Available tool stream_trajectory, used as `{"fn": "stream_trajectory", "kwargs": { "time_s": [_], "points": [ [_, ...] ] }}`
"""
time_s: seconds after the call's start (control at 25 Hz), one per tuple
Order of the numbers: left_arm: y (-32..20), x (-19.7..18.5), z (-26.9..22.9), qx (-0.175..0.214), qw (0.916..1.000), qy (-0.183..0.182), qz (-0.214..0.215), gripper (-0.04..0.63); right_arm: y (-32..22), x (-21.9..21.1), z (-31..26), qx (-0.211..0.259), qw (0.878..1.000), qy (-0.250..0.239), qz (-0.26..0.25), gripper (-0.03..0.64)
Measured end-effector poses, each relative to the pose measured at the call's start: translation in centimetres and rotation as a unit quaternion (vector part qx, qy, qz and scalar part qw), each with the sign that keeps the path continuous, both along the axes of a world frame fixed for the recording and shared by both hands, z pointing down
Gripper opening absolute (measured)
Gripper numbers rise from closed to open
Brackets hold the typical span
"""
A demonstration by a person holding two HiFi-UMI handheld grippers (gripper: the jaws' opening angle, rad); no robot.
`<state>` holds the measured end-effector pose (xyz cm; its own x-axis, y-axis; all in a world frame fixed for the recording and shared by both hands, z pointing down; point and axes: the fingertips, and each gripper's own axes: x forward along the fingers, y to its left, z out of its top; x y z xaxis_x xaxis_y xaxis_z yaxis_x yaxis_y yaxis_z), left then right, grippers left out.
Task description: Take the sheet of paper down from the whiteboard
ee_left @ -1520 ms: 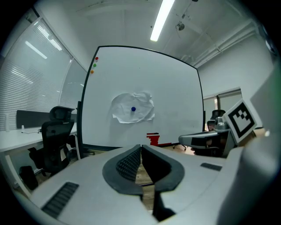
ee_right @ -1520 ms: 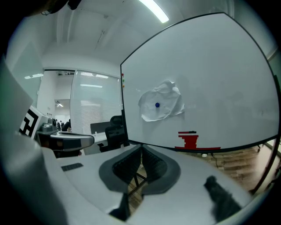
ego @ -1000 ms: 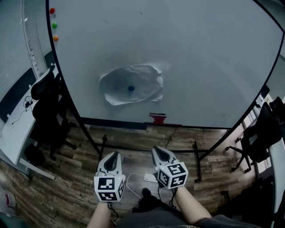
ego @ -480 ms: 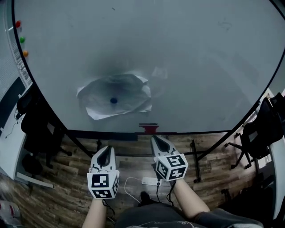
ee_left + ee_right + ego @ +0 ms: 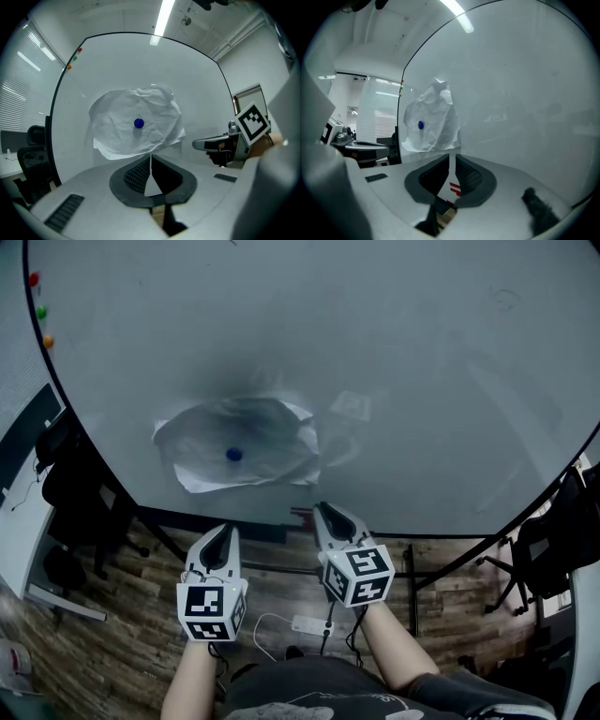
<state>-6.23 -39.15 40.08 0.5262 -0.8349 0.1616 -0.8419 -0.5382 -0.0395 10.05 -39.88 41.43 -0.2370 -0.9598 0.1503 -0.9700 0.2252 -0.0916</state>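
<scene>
A crumpled white sheet of paper (image 5: 239, 456) hangs on the whiteboard (image 5: 422, 381), pinned by a small blue magnet (image 5: 233, 455). Both grippers are below the sheet and apart from it, pointing at the board. My left gripper (image 5: 224, 532) is shut and empty, under the sheet's lower edge. My right gripper (image 5: 323, 511) is also shut with nothing in it, off the sheet's lower right corner. The left gripper view shows the paper (image 5: 136, 124) and magnet (image 5: 138, 123) straight ahead above the closed jaws (image 5: 150, 158). In the right gripper view the paper (image 5: 433, 123) is ahead and left of the jaws (image 5: 452, 157).
Red, green and orange magnets (image 5: 39, 311) sit at the board's top left. A red item (image 5: 300, 514) rests at the board's lower edge by the right gripper. Office chairs stand left (image 5: 70, 484) and right (image 5: 553, 549). A power strip with cable (image 5: 307, 624) lies on the wood floor.
Both grippers have moved forward and up toward the whiteboard, now close under the paper. The board fills more of the head view and the paper has shifted left in it.
</scene>
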Motion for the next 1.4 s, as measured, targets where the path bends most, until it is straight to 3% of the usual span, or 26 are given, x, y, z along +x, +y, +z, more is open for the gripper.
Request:
{"fn": "stream_trajectory", "kwargs": {
  "time_s": [0.12,0.24,0.36,0.6,0.88,1.04,1.4],
  "points": [
    [-0.4,0.0,-0.1,0.003,1.0000,0.003,-0.007,0.023,-0.7,0.0,-0.5,0.011,1.000,0.017,0.001,0.029],
    [-0.8,-0.2,-0.4,0.003,0.9999,0.004,-0.009,0.023,-1.3,0.3,-1.0,0.015,1.000,0.021,0.008,0.100],
    [-1.4,-0.5,-0.9,0.007,0.9999,0.008,-0.005,0.023,-1.9,0.2,-1.4,0.019,0.999,0.022,0.013,0.120],
    [-2.5,-0.3,-1.6,0.008,0.9995,0.010,0.028,0.023,-3.3,0.2,-2.4,0.029,0.998,0.053,0.037,0.120],
    [-4.3,-0.1,-2.6,0.017,0.9978,0.015,0.062,0.023,-4.3,-0.7,-1.9,0.003,0.997,0.070,0.039,0.113],
    [-5.0,0.2,-2.9,0.018,0.9966,0.014,0.079,0.023,-4.5,-0.7,-2.0,0.004,0.997,0.062,0.055,0.041],
    [-6.8,1.4,-4.5,0.062,0.9944,0.000,0.086,0.025,-4.5,-0.8,-2.2,0.013,0.997,0.046,0.063,0.034]
  ]
}}
